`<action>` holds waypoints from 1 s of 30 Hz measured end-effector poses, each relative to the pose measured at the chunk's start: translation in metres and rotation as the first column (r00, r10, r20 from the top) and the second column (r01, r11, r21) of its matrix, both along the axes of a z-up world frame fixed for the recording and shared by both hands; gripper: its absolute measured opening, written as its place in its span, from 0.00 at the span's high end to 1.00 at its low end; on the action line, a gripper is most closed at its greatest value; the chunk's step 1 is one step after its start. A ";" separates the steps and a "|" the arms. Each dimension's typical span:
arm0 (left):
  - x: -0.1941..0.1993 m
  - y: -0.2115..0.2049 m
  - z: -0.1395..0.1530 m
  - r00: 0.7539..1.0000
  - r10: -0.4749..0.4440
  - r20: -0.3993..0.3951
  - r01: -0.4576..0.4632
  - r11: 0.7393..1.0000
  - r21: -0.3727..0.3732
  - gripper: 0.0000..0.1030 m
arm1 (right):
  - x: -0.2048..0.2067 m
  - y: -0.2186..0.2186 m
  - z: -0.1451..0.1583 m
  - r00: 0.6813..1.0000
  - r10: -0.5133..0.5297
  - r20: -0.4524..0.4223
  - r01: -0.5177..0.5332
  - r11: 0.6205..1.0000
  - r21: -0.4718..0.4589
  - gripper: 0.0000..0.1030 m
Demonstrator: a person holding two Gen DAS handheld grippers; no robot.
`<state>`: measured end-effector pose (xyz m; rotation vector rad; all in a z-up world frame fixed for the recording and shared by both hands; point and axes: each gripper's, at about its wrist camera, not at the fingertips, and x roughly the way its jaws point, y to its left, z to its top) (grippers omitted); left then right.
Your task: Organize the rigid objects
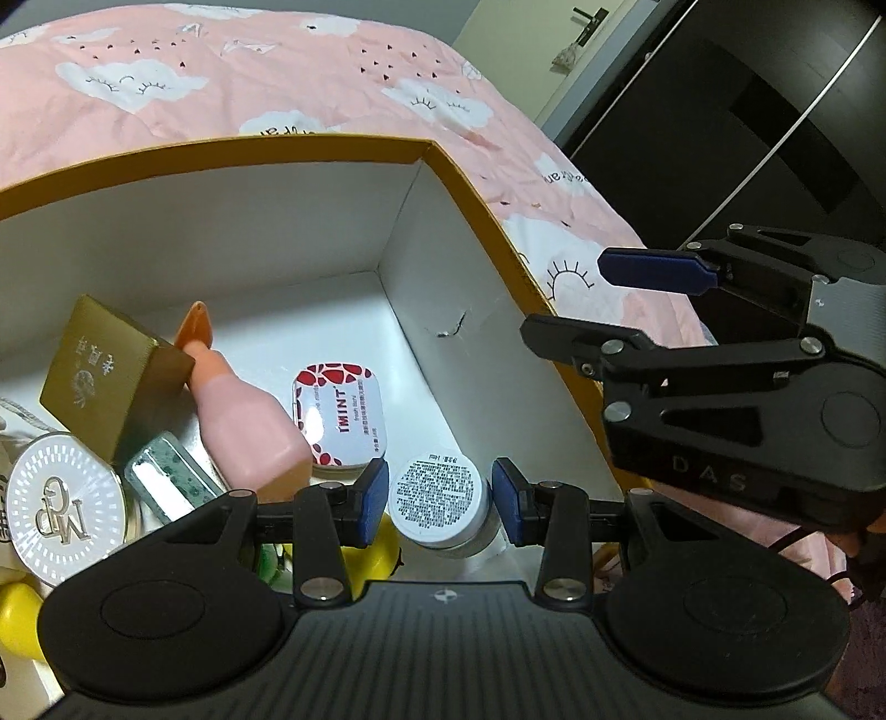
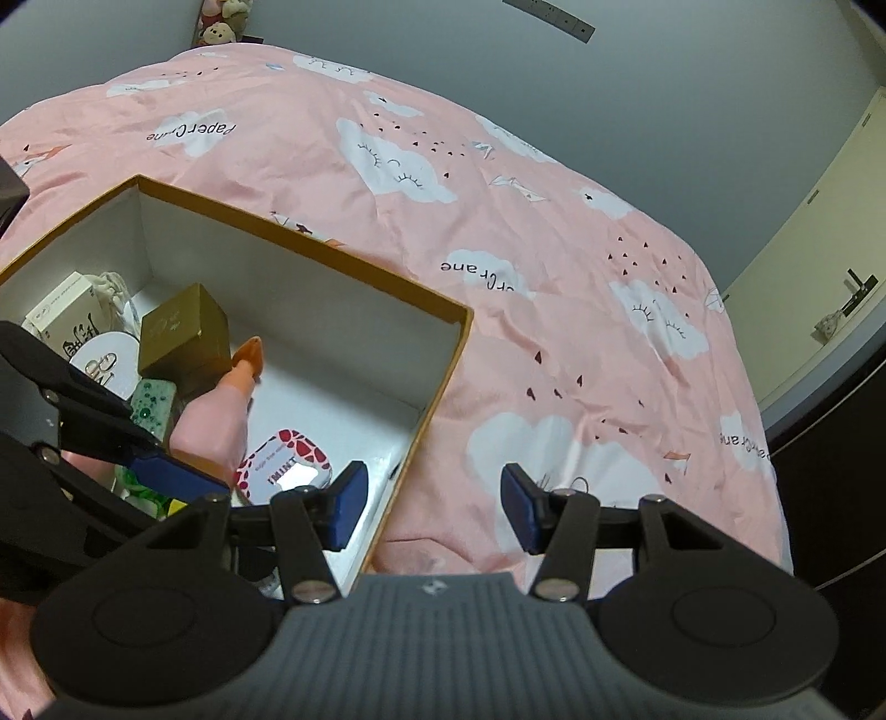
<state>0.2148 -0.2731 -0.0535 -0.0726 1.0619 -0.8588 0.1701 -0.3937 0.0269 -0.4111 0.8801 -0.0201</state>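
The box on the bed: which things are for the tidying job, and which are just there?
For the job: box, white jar in the left gripper, pink bottle, mint tin, gold box, right gripper.

Just there: pink bedcover, door handle, plush toys.

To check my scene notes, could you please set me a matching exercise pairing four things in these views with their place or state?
Things:
1. white jar
2. pink bottle
3. IMINT tin
4. right gripper

Places or states:
A. open, with nothing in it
B. red-and-white, flat on the floor of the cardboard box
C. held by the left gripper
D. lying in the box, orange cap beside the gold box

Pairs: 1-C; 2-D; 3-B; 4-A
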 end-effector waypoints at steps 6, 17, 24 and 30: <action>-0.001 0.000 0.005 1.000 -0.004 0.000 0.004 1.000 -0.025 0.54 | -0.001 0.000 0.000 1.000 -0.005 0.000 0.005 1.000 0.004 0.48; -0.016 0.034 0.031 0.992 0.080 0.102 -0.076 0.996 -0.048 0.52 | -0.012 0.006 0.014 1.000 -0.007 0.030 0.007 1.000 0.010 0.40; -0.048 0.073 0.062 0.923 0.195 0.332 -0.186 0.981 -0.059 0.52 | -0.027 0.021 0.031 0.998 -0.020 0.056 0.015 0.997 0.082 0.31; -0.076 0.115 0.092 0.815 0.306 0.493 -0.297 0.950 -0.099 0.49 | -0.046 0.051 0.048 0.994 -0.010 0.105 -0.006 0.988 0.153 0.24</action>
